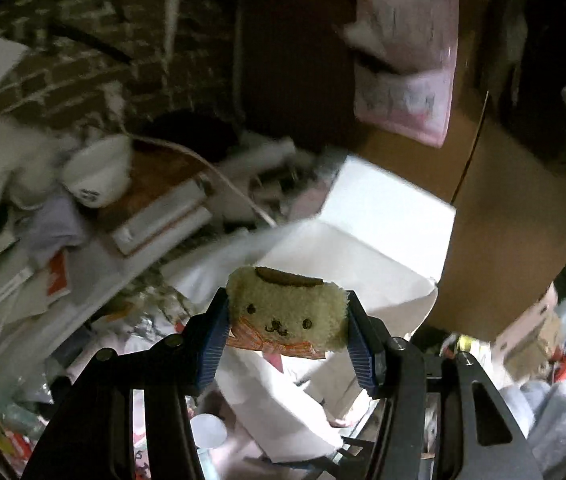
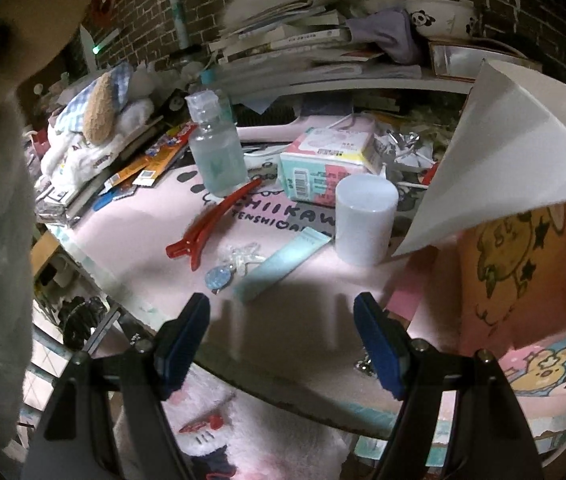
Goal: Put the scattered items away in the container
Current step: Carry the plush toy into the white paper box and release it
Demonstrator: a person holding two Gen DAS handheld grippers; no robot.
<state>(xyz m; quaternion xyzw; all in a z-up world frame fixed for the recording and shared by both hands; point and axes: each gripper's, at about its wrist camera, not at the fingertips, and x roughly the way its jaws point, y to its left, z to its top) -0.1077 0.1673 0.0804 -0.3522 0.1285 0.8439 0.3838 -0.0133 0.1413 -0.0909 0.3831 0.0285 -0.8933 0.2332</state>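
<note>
My left gripper [image 1: 287, 316] is shut on a small tan plush dog face [image 1: 287, 308] with a brown beret and orange bow, held in the air above the open white box [image 1: 363, 248]. My right gripper [image 2: 281, 320] is open and empty, low over the near part of the pink desk mat [image 2: 143, 224]. Ahead of it lie a red hair clip [image 2: 213, 220], a pale blue tube [image 2: 283, 264], a blue round charm [image 2: 219, 279], a white cup [image 2: 365, 220] and a clear bottle [image 2: 215, 144]. The white box flap [image 2: 515, 152] shows at the right.
A tissue pack [image 2: 327, 168] and snack wrappers [image 2: 155, 160] lie further back. Stacked books [image 2: 295, 44], a panda bowl [image 2: 441, 18] and plush toys [image 2: 99, 104] crowd the back. A brown cardboard box [image 1: 503, 200] stands beside the white box.
</note>
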